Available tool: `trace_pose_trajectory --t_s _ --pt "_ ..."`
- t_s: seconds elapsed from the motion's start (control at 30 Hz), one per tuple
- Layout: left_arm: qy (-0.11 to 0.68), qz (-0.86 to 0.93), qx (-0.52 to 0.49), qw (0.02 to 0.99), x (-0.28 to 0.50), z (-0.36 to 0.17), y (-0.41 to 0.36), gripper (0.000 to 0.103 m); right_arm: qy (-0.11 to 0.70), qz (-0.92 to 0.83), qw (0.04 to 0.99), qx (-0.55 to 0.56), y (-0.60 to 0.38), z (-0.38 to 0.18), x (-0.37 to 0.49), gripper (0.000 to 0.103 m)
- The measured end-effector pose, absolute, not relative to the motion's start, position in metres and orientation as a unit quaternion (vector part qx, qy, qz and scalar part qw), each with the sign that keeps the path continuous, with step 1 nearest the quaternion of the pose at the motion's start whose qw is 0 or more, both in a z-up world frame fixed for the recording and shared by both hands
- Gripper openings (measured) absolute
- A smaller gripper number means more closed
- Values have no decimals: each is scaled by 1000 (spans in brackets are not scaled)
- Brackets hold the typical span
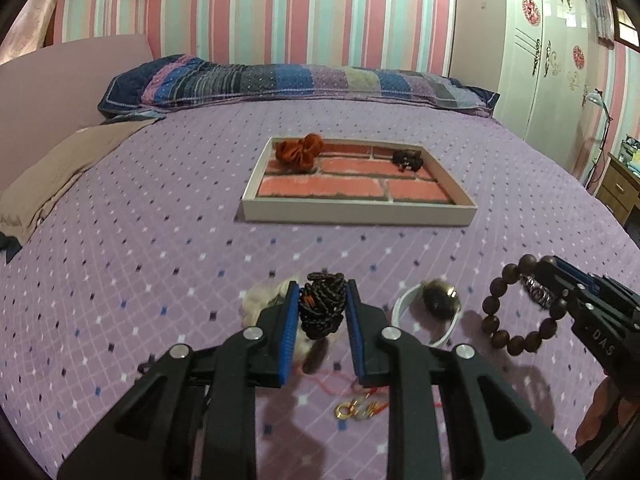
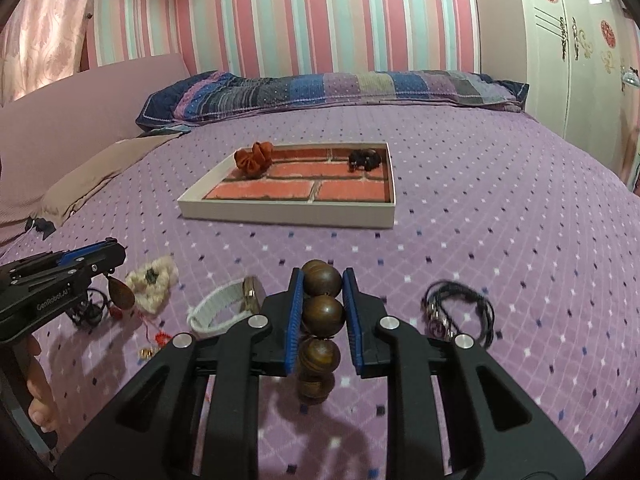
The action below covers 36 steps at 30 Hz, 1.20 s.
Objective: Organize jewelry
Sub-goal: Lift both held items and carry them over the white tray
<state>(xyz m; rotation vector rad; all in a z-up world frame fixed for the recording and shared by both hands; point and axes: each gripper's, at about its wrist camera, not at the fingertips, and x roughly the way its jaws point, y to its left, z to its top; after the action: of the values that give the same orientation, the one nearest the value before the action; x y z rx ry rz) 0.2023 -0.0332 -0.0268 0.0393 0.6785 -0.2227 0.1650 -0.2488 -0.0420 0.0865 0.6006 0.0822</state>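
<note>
My left gripper (image 1: 323,286) is shut on a black braided cord necklace (image 1: 320,308), held above the purple bedspread; its brown teardrop pendant (image 2: 120,295) dangles under the gripper (image 2: 114,248). My right gripper (image 2: 322,276) is shut on a brown wooden bead bracelet (image 2: 322,312), which hangs as a loop (image 1: 496,320) from that gripper (image 1: 554,270). Farther up the bed lies a white tray (image 1: 360,214) (image 2: 288,214) with a brick-pattern lining. It holds an orange scrunchie (image 1: 300,152) at the back left and a black piece (image 1: 407,159) at the back right.
On the bedspread near the grippers lie a white-strapped watch (image 1: 438,304) (image 2: 224,314), a cream crocheted piece (image 2: 152,280), a red cord with gold rings (image 1: 360,406) and a black cord bracelet with silver beads (image 2: 456,312). A patterned pillow (image 1: 300,80) lines the bed's far edge.
</note>
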Motion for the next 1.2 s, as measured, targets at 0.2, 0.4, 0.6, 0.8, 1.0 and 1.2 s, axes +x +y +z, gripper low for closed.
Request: trace_pose_trajectory --t_s 0.2,0.4,0.6,0.8,1.0,1.2 --pt "328 -126 16 936 227 -7 -46 23 283 39 958 39 -250 -21 187 21" --pt "325 -135 25 935 262 10 -62 23 279 38 959 40 -256 -6 222 21" --pt "338 -147 25 929 306 18 -75 23 273 26 961 34 -262 13 278 21" --pt "348 -140 19 927 367 19 -82 23 294 28 955 42 -272 11 348 21" --pt "395 -120 5 911 441 -10 -83 23 328 24 943 47 -277 -12 412 21" --pt "425 -93 15 900 490 -45 -79 23 362 3 931 43 -287 -42 456 21"
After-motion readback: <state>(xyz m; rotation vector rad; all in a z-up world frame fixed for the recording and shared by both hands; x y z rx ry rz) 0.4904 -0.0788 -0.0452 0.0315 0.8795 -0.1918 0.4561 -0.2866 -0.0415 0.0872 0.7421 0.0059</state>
